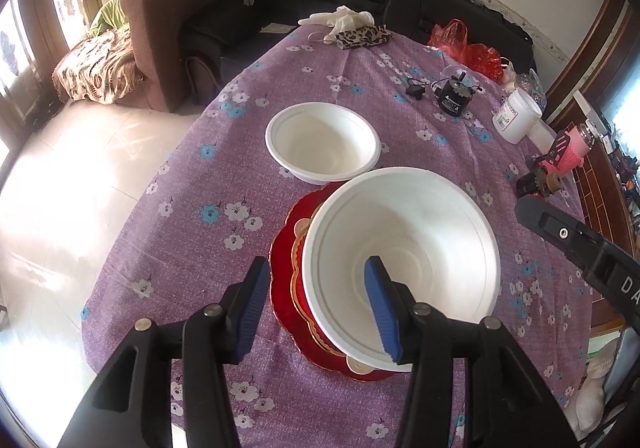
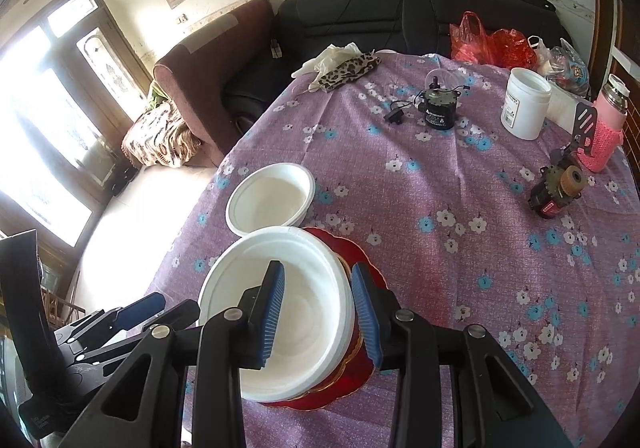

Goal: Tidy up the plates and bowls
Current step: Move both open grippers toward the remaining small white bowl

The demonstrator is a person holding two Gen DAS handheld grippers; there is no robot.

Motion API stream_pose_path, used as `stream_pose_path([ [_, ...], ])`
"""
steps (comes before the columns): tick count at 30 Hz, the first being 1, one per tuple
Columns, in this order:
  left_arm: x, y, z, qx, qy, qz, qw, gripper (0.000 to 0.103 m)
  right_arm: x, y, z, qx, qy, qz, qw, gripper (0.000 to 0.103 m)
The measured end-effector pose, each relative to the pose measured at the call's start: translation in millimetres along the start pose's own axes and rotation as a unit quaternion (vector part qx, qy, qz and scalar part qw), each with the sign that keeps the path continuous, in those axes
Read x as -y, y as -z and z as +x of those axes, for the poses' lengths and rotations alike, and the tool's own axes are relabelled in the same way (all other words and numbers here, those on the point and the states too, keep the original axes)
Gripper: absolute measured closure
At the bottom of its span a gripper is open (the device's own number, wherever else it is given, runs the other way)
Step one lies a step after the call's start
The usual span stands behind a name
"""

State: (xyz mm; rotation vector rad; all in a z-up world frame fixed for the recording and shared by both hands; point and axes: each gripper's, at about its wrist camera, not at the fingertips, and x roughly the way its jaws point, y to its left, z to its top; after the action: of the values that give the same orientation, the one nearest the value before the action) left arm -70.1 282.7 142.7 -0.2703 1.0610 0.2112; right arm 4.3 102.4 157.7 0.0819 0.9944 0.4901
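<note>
The near bowl (image 1: pixel 404 244) sits tilted on the plate stack (image 1: pixel 288 280), red plate at the bottom, close to the near edge of the bench (image 1: pixel 168 208). Its mouth opens upward and leans toward my left side; being round, it has no real long axis, only the rim plane, which is not level. The far bowl (image 1: pixel 322 142) stands upright just behind the stack, apparently touching it or nearly.

My right gripper (image 2: pixel 318 312) has its fingers on both sides of the near bowl's right wall, one inside and one outside. I think they are not yet pressing, but the view is too steep to be sure. My left gripper (image 1: pixel 316 308) is spread wide around the left wall, one finger inside and one outside over the plates, gripping nothing.

The risk I judge: the bowl looks thin, so a hard pinch could buckle the rim, and lifting it tilted could drag the plates toward the edge.
</note>
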Motion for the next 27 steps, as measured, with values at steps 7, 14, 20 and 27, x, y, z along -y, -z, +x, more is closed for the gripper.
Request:
stream_pose_path([
  [7,-8,-1,-1,0.001,-0.01,-0.002,0.9999,0.049,-1,-5,-2,0.005,0.0,-0.003,1.0,0.064],
  [14,-28,-4,5,-0.006,-0.021,-0.016,0.9996,0.042,-11,-10,4,0.003,-0.002,-0.008,1.0,0.058],
  [20,-52,-10,8,-0.009,-0.013,-0.037,0.9992,0.041,-18,-15,11,-0.005,0.004,-0.013,1.0,0.056],
  [27,-88,-31,13,-0.001,-0.018,-0.067,0.9976,0.038,-24,-28,16,-0.008,0.017,-0.024,1.0,0.056],
])
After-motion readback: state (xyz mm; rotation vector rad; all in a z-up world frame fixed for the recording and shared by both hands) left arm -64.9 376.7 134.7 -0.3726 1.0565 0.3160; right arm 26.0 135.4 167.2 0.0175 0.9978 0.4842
